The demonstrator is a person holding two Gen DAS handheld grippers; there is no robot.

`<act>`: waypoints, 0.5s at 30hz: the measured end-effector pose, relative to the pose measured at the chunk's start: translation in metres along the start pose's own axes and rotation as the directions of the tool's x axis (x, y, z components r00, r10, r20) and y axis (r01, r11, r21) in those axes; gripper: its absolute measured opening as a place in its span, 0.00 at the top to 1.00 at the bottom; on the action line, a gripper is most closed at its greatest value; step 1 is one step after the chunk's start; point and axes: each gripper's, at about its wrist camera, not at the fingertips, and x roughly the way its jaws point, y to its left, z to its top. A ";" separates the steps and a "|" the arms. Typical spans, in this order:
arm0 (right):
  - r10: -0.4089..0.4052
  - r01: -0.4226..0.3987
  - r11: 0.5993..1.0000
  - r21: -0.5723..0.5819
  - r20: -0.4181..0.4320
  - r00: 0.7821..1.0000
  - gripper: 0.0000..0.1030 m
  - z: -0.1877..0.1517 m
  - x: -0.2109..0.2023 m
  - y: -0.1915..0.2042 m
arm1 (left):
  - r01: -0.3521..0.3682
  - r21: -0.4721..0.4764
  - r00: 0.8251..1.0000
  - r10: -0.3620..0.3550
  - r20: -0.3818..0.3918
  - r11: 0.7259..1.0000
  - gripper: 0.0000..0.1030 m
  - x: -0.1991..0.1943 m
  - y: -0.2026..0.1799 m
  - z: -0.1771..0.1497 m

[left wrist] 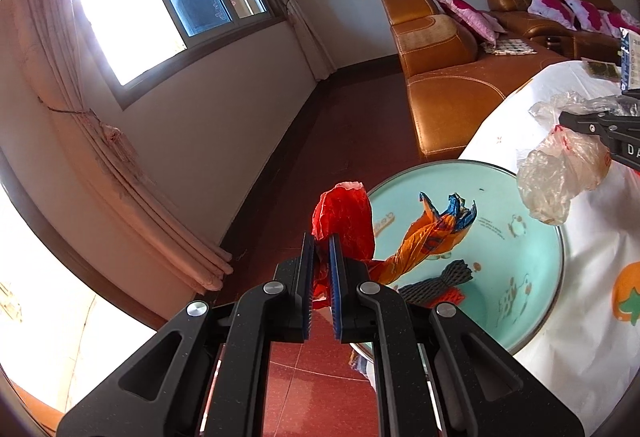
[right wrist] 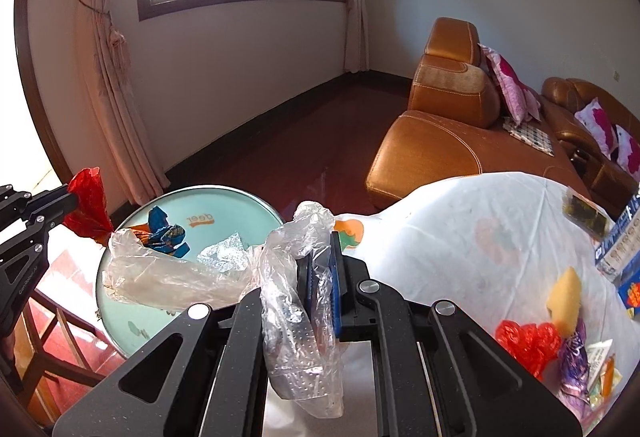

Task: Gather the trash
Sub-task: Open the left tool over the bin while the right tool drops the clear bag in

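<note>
My left gripper [left wrist: 322, 241] is shut on a crumpled red wrapper [left wrist: 346, 215], held beside the near rim of a round turquoise basin [left wrist: 536, 257]. The red wrapper also shows in the right wrist view [right wrist: 88, 207]. In the basin lie an orange and blue wrapper [left wrist: 432, 233], a black foam net [left wrist: 436, 283] and a piece of silver foil [right wrist: 224, 257]. My right gripper [right wrist: 320, 257] is shut on a clear plastic bag [right wrist: 296, 297] that hangs over the basin's right side. The bag also shows in the left wrist view [left wrist: 560, 177].
A table under a white printed cloth [right wrist: 460, 237] holds more trash at the right: a red wrapper [right wrist: 528, 345], a yellow sponge piece [right wrist: 566, 291], a purple wrapper [right wrist: 574, 361] and boxes [right wrist: 622, 245]. A brown leather sofa [right wrist: 448, 141] stands behind. A wooden chair frame [right wrist: 56, 341] supports the basin.
</note>
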 end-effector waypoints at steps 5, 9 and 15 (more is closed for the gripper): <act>-0.001 0.000 1.000 -0.011 -0.008 1.000 0.92 0.003 0.009 0.006 | -0.010 0.009 1.000 0.010 -0.005 1.000 0.93 0.004 -0.003 -0.002; 0.002 -0.003 1.000 -0.019 -0.016 1.000 0.92 0.004 0.014 0.010 | -0.009 0.011 1.000 0.009 -0.008 1.000 0.93 0.006 -0.004 -0.002; 0.009 -0.010 1.000 -0.025 -0.024 1.000 0.92 0.005 0.016 0.014 | -0.002 0.009 1.000 0.002 -0.010 1.000 0.93 0.005 -0.004 -0.002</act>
